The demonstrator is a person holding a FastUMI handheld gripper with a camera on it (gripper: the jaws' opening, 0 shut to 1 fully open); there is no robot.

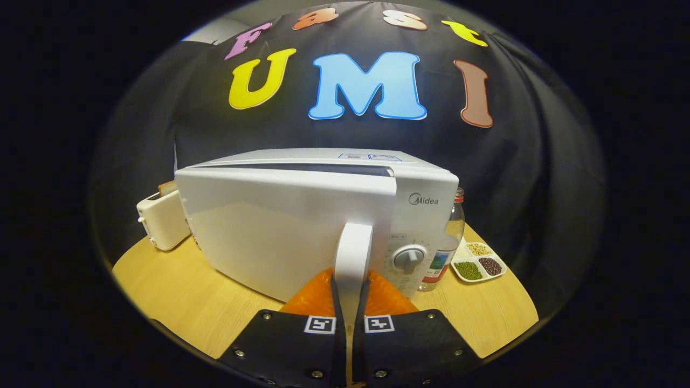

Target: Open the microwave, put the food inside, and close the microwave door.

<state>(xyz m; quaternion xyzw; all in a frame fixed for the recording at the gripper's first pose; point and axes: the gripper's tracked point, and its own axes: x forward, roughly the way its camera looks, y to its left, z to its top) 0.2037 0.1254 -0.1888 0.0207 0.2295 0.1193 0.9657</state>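
Black cloth walls close in behind a round wooden worktop, and near its middle stands the white microwave. Its door is swung partly out, the handle side nearer the camera, so a dark gap shows along the top between door and body. The door's upright white handle sits right between the fingers of the hand-held gripper, which are drawn in close on either side of it; both fingers appear to press against the handle.

To the right of the handle is the microwave's control panel with a round grey knob. Just beside that panel, touching or nearly touching the microwave's right side, stands a clear bottle with a red cap and a coloured label. Further right on the worktop lies a small white divided tray holding green, dark and pale beans or grains in separate compartments.

On the microwave's left, set back, is a cream toaster with a slice of bread poking out of its top.
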